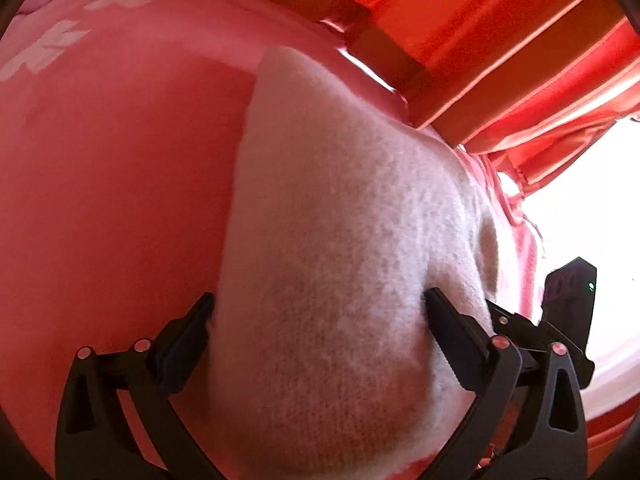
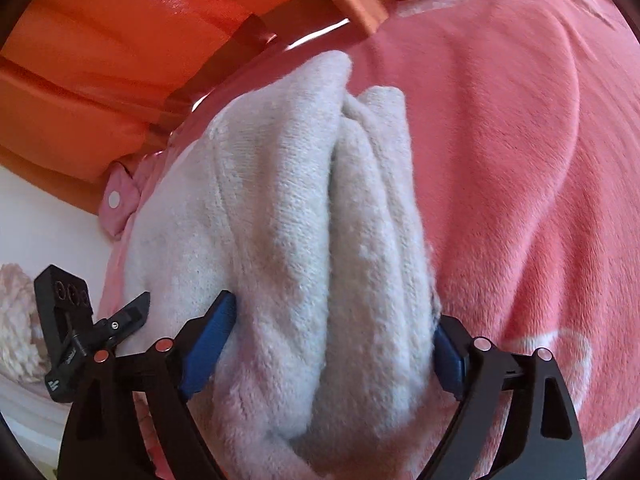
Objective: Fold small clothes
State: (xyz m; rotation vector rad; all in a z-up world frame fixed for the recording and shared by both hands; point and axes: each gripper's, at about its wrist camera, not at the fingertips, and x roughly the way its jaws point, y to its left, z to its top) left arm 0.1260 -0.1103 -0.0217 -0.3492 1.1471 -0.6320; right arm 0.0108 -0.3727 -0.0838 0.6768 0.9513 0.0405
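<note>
Garment: a white fuzzy knit (image 1: pixel 340 240), bunched lengthwise, lies on a pink blanket (image 1: pixel 112 200) and runs away from both cameras toward the far edge.
Left gripper (image 1: pixel 318 306): fingers apart with the knit filling the gap; the right fingertip (image 1: pixel 436 300) presses into the fabric, the left one sits at its edge. Whether they pinch it firmly, the view does not settle.
Right gripper (image 2: pixel 334 312): blue pads (image 2: pixel 212 344) on either side of a thick fold of the same knit (image 2: pixel 312 220), both pads touching it and the cloth squeezed between them.
Folds: in the right view the knit shows two long ridges with a deep crease between, ending in two rounded tips far from the camera.
Blanket: plush pink with paler white motifs (image 1: pixel 44 48); a snap tab (image 2: pixel 114 200) shows at its edge beside the knit.
Backdrop: orange-red curtain (image 2: pixel 100 40) hangs past the blanket's far edge, with bright white light at the side.
Other gear: each view catches the other gripper's black body at its margin (image 1: pixel 568 300), just beside the garment.
</note>
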